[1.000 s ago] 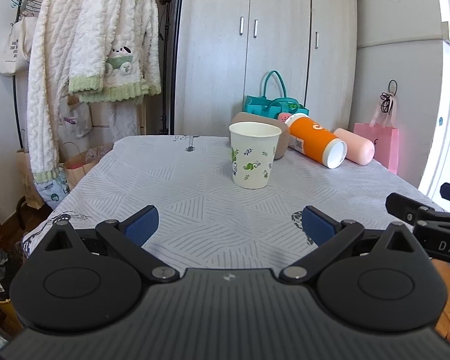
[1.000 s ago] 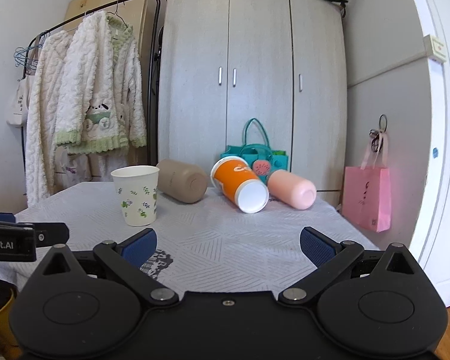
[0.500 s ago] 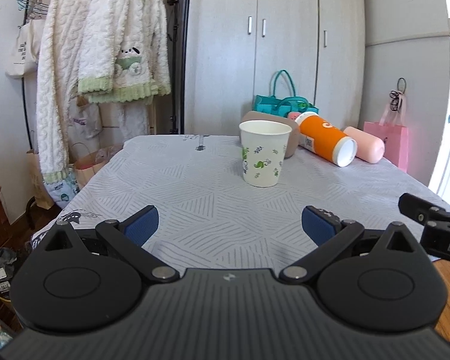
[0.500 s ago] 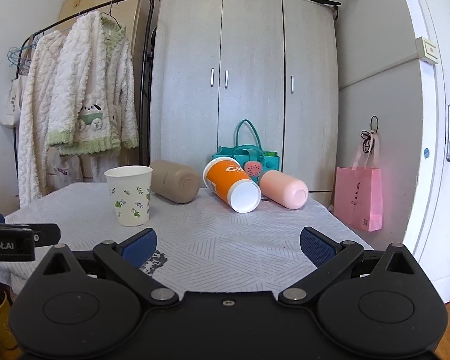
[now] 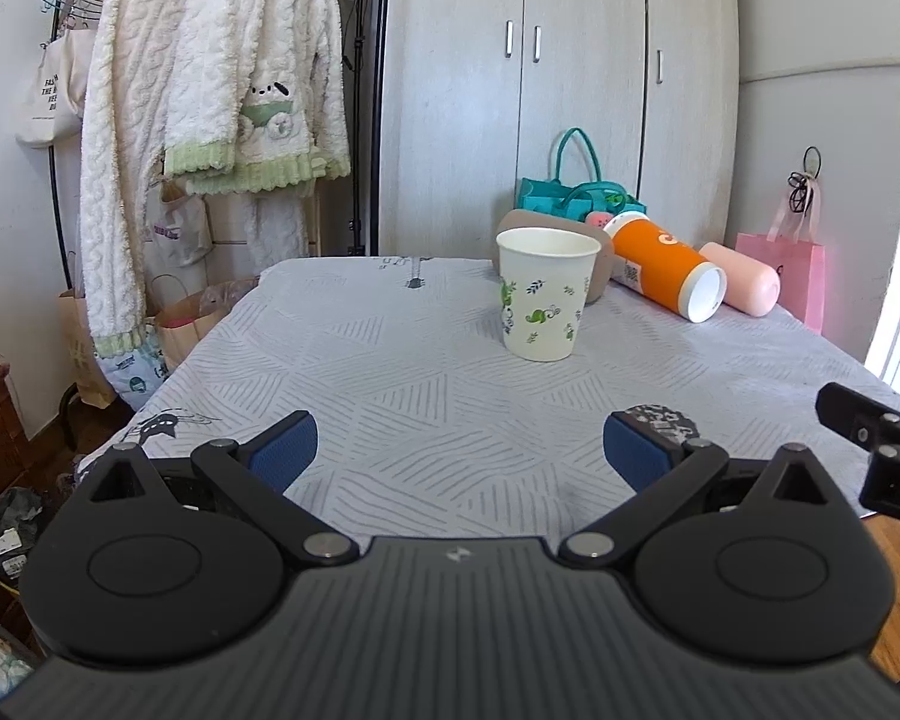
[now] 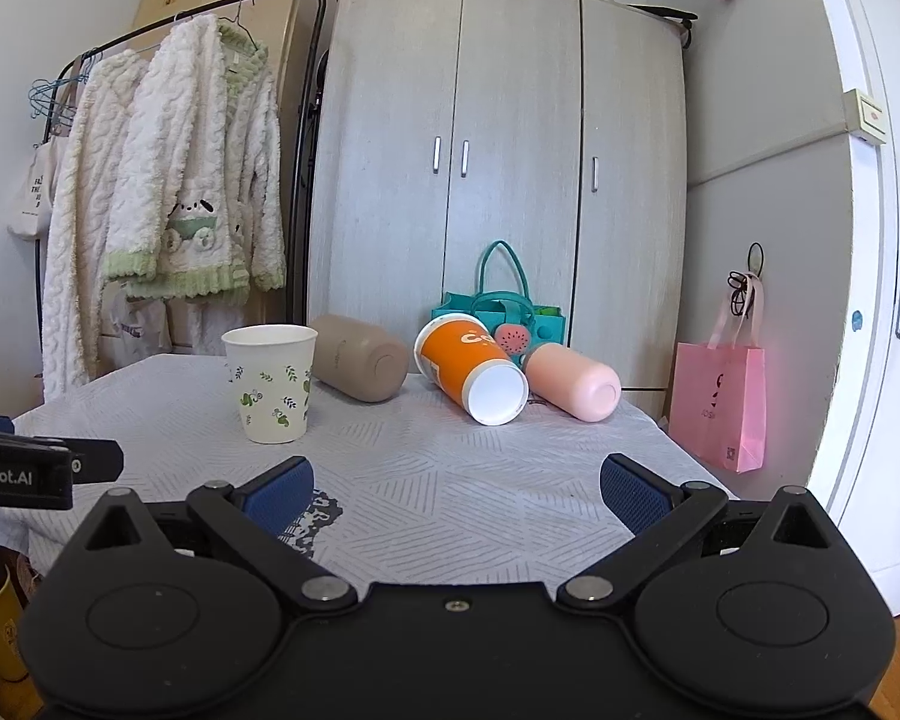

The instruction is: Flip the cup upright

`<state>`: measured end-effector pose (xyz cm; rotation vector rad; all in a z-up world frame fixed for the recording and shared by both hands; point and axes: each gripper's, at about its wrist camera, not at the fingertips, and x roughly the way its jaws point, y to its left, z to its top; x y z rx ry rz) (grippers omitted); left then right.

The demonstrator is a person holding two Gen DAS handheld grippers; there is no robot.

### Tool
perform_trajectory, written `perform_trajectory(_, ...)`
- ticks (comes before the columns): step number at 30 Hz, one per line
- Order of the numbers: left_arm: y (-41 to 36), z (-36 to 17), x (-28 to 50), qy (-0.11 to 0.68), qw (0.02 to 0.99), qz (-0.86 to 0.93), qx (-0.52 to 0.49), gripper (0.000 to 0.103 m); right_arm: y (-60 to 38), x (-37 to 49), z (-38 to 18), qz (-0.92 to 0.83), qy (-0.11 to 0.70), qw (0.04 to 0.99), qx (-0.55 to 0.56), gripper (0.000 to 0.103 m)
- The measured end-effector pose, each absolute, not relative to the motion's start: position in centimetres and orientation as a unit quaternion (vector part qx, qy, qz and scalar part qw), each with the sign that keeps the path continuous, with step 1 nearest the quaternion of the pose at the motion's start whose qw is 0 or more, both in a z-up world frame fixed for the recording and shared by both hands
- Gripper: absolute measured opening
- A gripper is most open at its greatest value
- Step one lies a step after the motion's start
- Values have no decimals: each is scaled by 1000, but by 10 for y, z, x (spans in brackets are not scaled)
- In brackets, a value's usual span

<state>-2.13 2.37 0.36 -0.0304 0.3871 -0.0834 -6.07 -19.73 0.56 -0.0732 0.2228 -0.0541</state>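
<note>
A white paper cup with green leaf print stands upright, mouth up, on the grey patterned table; it also shows in the right wrist view. Behind it, an orange cup, a tan cup and a pink cup lie on their sides. My left gripper is open and empty near the table's front edge. My right gripper is open and empty, also back from the cups.
A teal bag stands behind the cups against a wardrobe. A clothes rack with fluffy robes is at the left. A pink bag hangs at the right by the door.
Both grippers have drawn back and tilted slightly upward; the cups sit lower and a bit farther in view. The cups have not moved.
</note>
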Motion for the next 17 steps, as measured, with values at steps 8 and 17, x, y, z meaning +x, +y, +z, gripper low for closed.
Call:
perform_trajectory(8, 22, 2, -23, 193, 980, -45, -10, 103, -198, -60, 5, -28, 112, 993, -35, 103)
perform_trajectory(17, 19, 4, -26, 189, 981, -45, -7, 103, -198, -61, 5, -29, 112, 993, -33, 103)
